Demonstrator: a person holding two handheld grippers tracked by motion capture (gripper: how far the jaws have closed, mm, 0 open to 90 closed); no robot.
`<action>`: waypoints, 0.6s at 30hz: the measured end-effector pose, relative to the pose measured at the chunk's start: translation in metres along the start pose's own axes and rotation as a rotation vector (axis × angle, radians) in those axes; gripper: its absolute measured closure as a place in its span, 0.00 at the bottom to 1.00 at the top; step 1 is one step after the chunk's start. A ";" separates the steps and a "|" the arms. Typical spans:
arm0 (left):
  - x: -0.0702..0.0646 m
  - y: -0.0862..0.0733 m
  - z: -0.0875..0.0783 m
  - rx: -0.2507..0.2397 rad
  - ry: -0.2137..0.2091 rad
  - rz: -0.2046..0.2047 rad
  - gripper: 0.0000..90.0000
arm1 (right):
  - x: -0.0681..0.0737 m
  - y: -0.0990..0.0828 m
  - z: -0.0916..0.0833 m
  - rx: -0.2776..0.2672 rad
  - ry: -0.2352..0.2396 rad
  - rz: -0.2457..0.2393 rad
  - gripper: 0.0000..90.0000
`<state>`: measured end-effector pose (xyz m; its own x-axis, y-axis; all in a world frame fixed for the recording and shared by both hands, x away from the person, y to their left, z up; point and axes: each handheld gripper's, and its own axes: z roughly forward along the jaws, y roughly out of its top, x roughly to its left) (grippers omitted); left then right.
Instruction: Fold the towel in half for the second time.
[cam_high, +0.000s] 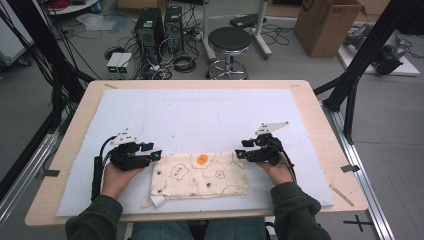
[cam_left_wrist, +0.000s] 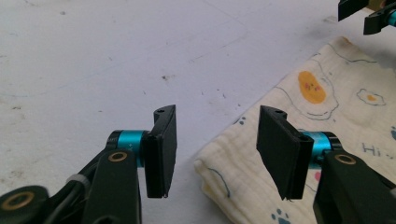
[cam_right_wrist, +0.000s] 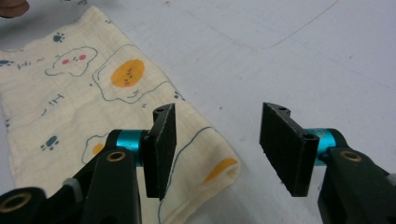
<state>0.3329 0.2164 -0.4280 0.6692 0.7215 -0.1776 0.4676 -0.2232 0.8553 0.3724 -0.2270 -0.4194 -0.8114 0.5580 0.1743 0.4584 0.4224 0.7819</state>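
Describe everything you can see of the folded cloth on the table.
The cloth is a cream, crinkled, gauze-like fabric, folded into a flat rectangle of several layers. It is printed with fried eggs, blue paw prints, cloud-like faces and small lettering. It lies on the pale mat near the table's front edge, with a small flap sticking out at its front left corner. The left tool and right tool sit at its two far corners, jaws open, corners between them but not pinched.

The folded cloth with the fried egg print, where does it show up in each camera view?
High view: the folded cloth lies low centre, between the two grippers.
Left gripper view: at right, corner between the jaws.
Right gripper view: at left, corner between the jaws.
Shared landmark: the orange yolk.
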 end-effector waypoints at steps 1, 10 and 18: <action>0.001 0.000 0.001 0.011 0.008 -0.001 0.55 | -0.001 0.000 0.001 0.002 -0.001 0.004 0.53; 0.006 -0.005 0.014 0.104 0.014 -0.020 0.59 | -0.011 -0.005 0.010 0.049 0.019 0.063 0.60; 0.005 -0.007 0.018 0.144 -0.023 -0.022 0.70 | -0.014 -0.009 0.015 0.098 0.069 0.088 0.70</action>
<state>0.3433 0.2103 -0.4441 0.6699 0.7127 -0.2080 0.5595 -0.3005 0.7724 0.3852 -0.2282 -0.4375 -0.7879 0.5470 0.2829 0.5595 0.4439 0.7000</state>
